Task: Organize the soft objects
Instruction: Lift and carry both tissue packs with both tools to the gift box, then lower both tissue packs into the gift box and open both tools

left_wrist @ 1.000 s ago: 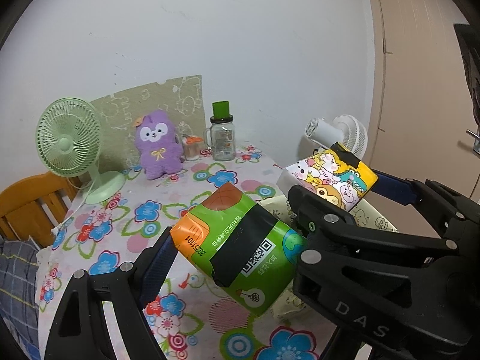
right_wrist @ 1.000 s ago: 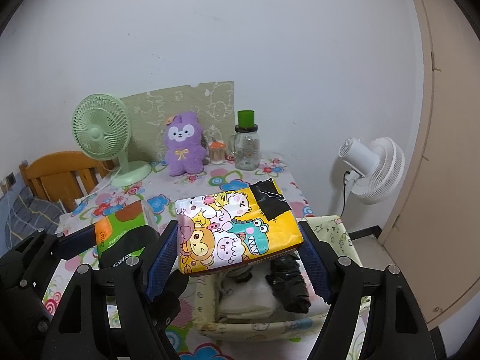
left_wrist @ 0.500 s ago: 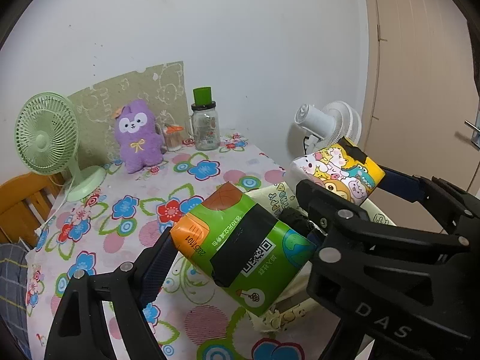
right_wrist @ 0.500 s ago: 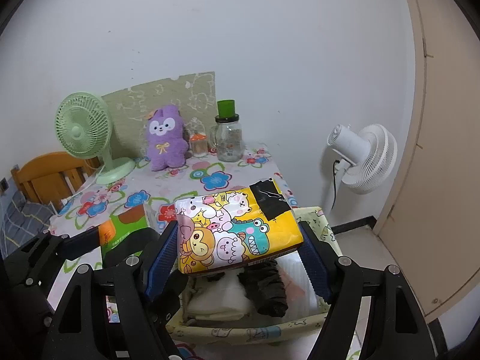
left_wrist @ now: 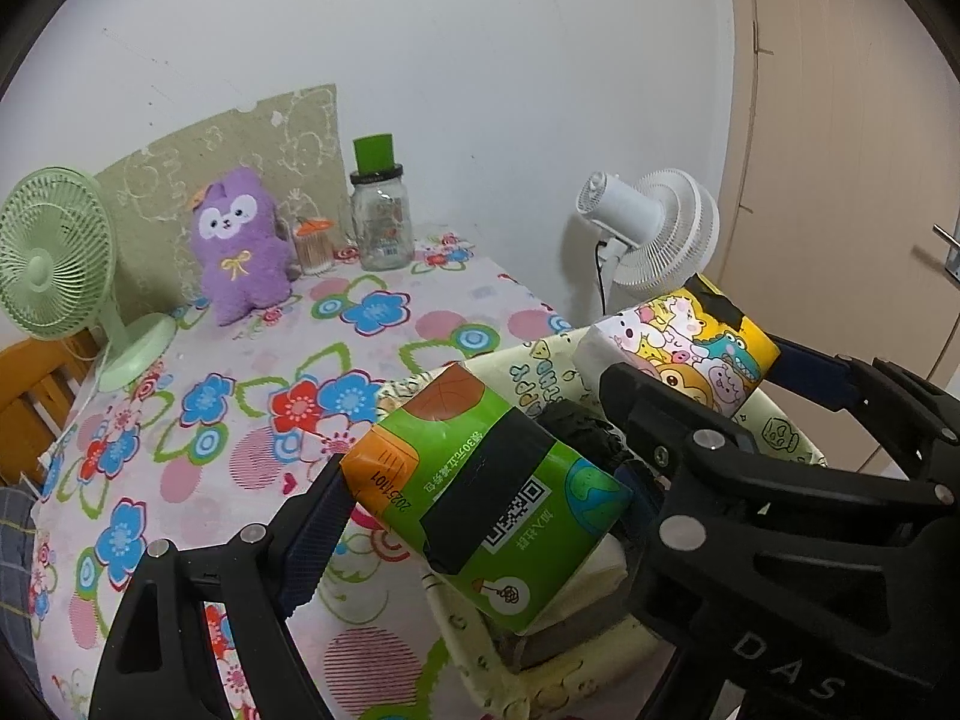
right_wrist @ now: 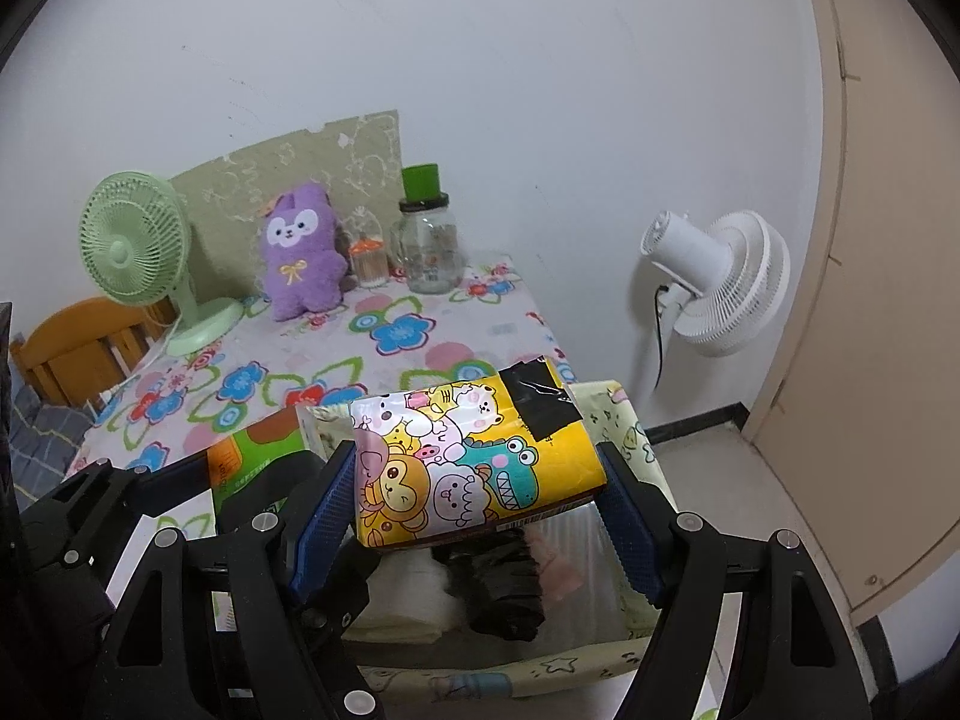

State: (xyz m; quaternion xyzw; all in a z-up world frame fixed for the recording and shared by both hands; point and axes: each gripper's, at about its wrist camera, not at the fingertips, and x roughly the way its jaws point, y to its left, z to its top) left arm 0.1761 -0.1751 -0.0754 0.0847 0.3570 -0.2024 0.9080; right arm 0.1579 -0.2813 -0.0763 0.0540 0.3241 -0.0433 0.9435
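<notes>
Both tissue packs over the fabric bin

Left tool (left_wrist: pixel 480 516) grips the green pack (left_wrist: pixel 486 498), right tool (right_wrist: pixel 480 510) the cartoon pack (right_wrist: pixel 474 468); the bin (right_wrist: pixel 636 438) looks crowded, so either could snag its floppy rim.

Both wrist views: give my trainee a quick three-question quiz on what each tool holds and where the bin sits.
1. True or false: the left tool grips the green tissue pack.
2. What is the right tool clamped on?
A. the purple plush
B. the yellow cartoon tissue pack
C. the glass jar
3. Fill in: the fabric bin sits beside the table, directly ______ the two held packs.

Key
1. True; both pads press its ends.
2. B, the yellow cartoon tissue pack; the purple plush and glass jar stand at the back of the table.
3. below; a dark bundle already lies in it.
</notes>
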